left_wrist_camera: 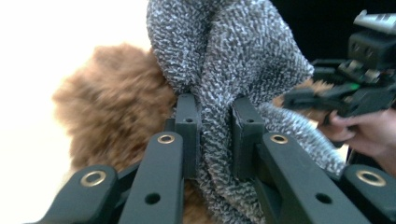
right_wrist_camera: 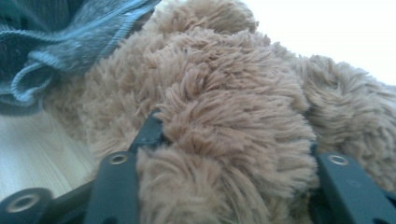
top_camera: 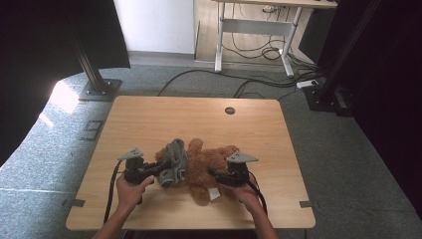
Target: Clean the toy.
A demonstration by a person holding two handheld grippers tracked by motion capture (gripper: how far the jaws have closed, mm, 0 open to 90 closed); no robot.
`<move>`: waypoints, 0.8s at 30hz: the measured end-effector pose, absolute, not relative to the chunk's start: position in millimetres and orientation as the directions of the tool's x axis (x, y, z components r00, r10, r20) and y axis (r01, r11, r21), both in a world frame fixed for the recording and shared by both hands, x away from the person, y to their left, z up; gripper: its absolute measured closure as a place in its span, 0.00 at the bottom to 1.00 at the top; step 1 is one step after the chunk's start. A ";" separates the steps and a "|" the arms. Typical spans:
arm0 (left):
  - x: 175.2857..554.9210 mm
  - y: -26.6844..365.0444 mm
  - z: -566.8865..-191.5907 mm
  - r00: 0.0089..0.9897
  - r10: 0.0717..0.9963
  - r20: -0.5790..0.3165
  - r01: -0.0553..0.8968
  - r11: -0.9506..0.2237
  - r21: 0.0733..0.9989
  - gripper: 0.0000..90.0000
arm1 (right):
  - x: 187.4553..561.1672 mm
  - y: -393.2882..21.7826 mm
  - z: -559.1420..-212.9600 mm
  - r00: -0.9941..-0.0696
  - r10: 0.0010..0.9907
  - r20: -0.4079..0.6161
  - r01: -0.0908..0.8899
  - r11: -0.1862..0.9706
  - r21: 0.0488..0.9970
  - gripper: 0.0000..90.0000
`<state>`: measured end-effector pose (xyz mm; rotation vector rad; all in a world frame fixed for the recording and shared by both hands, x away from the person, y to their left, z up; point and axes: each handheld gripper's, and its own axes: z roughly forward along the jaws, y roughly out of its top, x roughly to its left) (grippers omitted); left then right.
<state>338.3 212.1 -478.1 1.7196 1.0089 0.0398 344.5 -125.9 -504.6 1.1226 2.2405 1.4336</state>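
Observation:
A brown teddy bear (top_camera: 209, 162) lies on the wooden table (top_camera: 149, 119), with a grey knitted garment (top_camera: 175, 162) bunched over its left end. My left gripper (top_camera: 160, 169) comes in from the left. In the left gripper view it (left_wrist_camera: 215, 135) is shut on a fold of the garment (left_wrist_camera: 224, 56), with the bear's fur (left_wrist_camera: 112, 102) behind. My right gripper (top_camera: 211, 173) reaches in from the right. In the right gripper view its jaws (right_wrist_camera: 233, 144) press into a thick roll of the bear's fur (right_wrist_camera: 224, 107). The garment (right_wrist_camera: 60, 42) lies beyond at the upper left.
A white tag (top_camera: 215, 193) sticks out from the bear near the right hand. The table has a round cable hole (top_camera: 229, 110) at its far edge. Black stand posts (top_camera: 94, 74) rise beside the table, and cables (top_camera: 259, 84) trail on the floor behind.

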 end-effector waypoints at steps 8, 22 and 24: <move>363.4 149.3 -444.8 0.710 0.568 -0.416 0.575 -0.128 0.808 0.84 | 339.4 -125.8 -510.0 -0.667 0.729 0.153 0.421 0.199 0.885 0.55; 392.5 85.6 -456.7 0.691 0.584 -0.426 0.652 -0.249 0.716 0.83 | 325.1 -120.3 -512.8 -0.678 0.735 -0.004 0.315 0.295 0.902 0.57; 390.8 93.5 -458.8 0.681 0.580 -0.446 0.666 -0.239 0.707 0.83 | 322.9 -118.5 -513.6 -0.680 0.733 -0.030 0.298 0.313 0.902 0.57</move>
